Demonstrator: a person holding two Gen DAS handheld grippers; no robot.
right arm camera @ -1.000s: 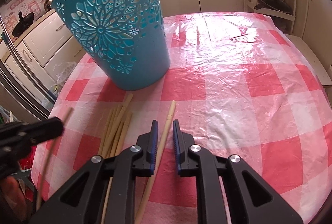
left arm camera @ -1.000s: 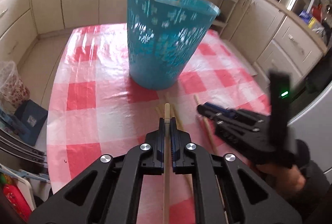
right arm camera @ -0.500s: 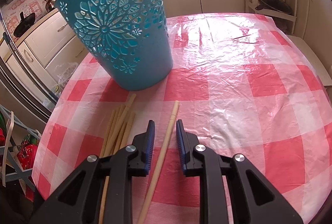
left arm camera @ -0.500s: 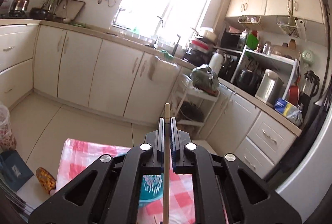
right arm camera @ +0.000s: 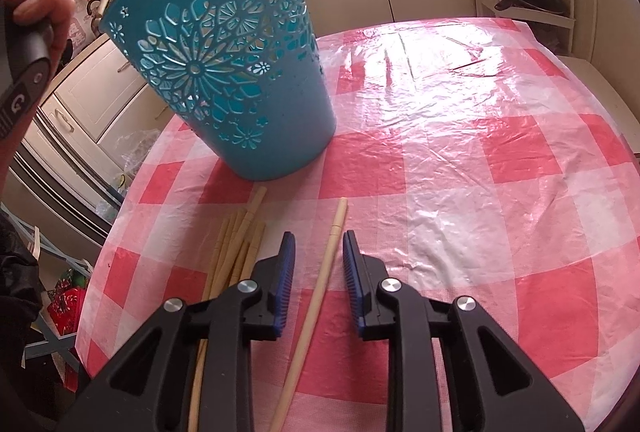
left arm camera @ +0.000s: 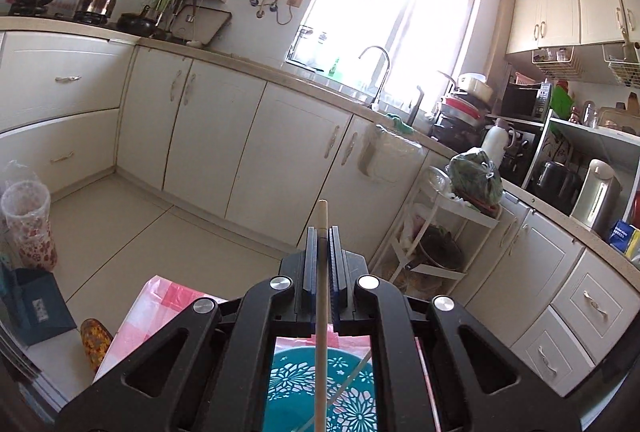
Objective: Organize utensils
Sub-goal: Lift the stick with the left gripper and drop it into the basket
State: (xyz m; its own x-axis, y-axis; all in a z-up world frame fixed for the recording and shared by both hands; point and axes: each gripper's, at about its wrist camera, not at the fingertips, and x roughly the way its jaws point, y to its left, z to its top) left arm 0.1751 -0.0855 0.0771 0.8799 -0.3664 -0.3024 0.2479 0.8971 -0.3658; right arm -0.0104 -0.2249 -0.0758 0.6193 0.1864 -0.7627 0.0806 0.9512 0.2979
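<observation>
Clamping one chopstick [left arm camera: 321,296] above the teal basket [right arm camera: 224,72], left jaws stay clenched; right jaws are opening astride another chopstick [right arm camera: 320,288].

Left wrist view: riding high above the left gripper [left arm camera: 321,232], facing almost level across the kitchen, with the teal basket [left arm camera: 320,388] close below. Right wrist view: tilted steeply down past the right gripper [right arm camera: 319,244], close over the checked table [right arm camera: 460,160]. Shared by both: basket and tablecloth (little else).
</observation>
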